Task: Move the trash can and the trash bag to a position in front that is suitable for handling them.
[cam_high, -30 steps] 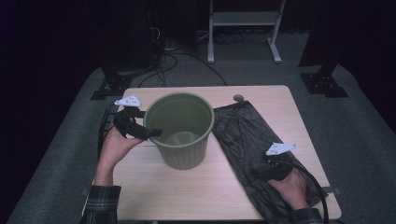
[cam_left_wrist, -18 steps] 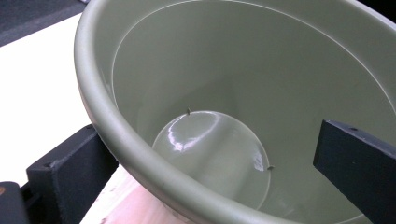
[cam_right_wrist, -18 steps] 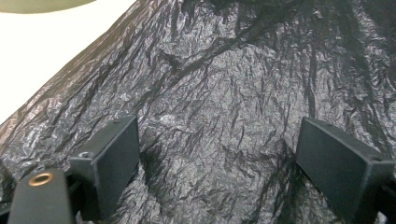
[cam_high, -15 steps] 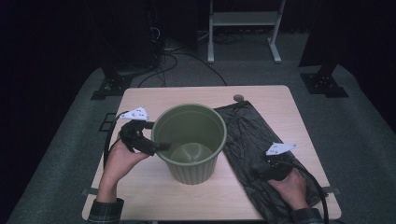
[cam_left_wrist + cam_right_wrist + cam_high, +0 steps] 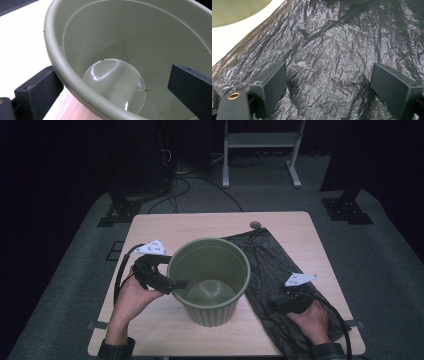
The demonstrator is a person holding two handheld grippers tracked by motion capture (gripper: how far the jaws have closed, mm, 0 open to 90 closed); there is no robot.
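An olive-green plastic bin (image 5: 210, 312) stands upright on the light wooden table (image 5: 200, 222), empty, with its rim against the edge of a flat, crinkled black trash bag (image 5: 265, 260). My left gripper (image 5: 180, 282) straddles the bin's left rim. In the left gripper view (image 5: 112, 75) one jaw is outside the wall, the other well inside the bin (image 5: 140, 37), with a wide gap between them. My right gripper (image 5: 286, 301) rests open on the bag's near end. Its jaws (image 5: 328, 72) stand apart over the bag (image 5: 332, 37), and a bit of the bin (image 5: 234, 10) shows at top left.
A small round disc (image 5: 255, 225) lies at the table's back edge by the bag's far corner. Behind the table stand a white rack (image 5: 260, 150) and dark stands, with cables on the grey floor. Bare tabletop lies at the back and front left.
My left hand has come right and toward the front edge, and the bin has moved with it up against the bag. The right hand and bag have stayed put.
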